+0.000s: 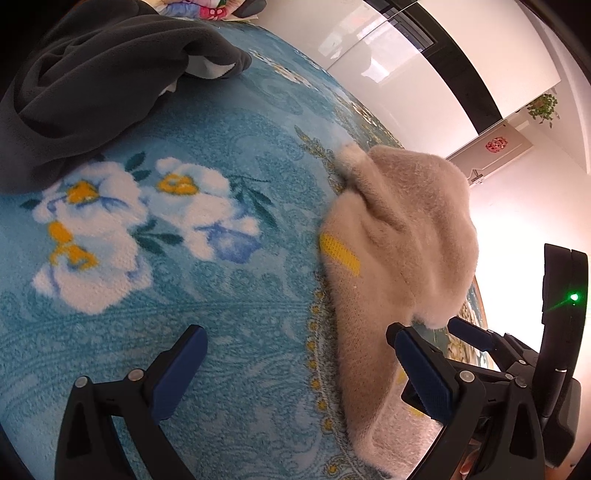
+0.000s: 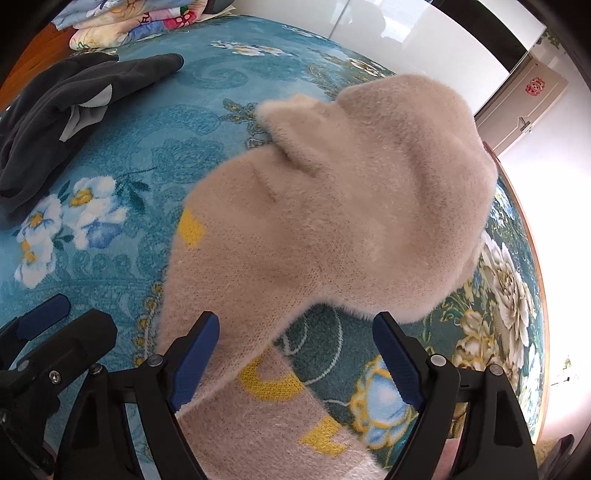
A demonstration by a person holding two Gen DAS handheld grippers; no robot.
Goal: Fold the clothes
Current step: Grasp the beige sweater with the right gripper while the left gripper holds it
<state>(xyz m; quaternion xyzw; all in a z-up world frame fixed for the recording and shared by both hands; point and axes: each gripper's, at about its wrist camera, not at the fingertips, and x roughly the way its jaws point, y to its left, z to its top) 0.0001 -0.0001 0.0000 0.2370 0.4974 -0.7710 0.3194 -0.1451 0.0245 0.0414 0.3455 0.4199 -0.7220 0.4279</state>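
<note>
Where the two grippers are counted nearest the cameras, two garments are seen beyond them on one blue floral blanket (image 1: 229, 295). Both sets of jaws are spread wide and nothing is clamped. The left gripper (image 1: 295, 362) is held over bare blanket, its right finger just beside the sweater's edge. The right gripper (image 2: 295, 354) is set over the near part of the beige sweater (image 2: 332, 206), whose fabric lies between the fingers — contact cannot be told. This sweater is fuzzy, marked with yellow knitted patches (image 2: 190, 229), and is bunched in a rumpled mound near the blanket's right side. Farther off, at the left, a dark fleece garment (image 1: 92, 85) is heaped — well apart. Farthest, folded flowered bedding (image 2: 140, 18) is stacked.
</note>
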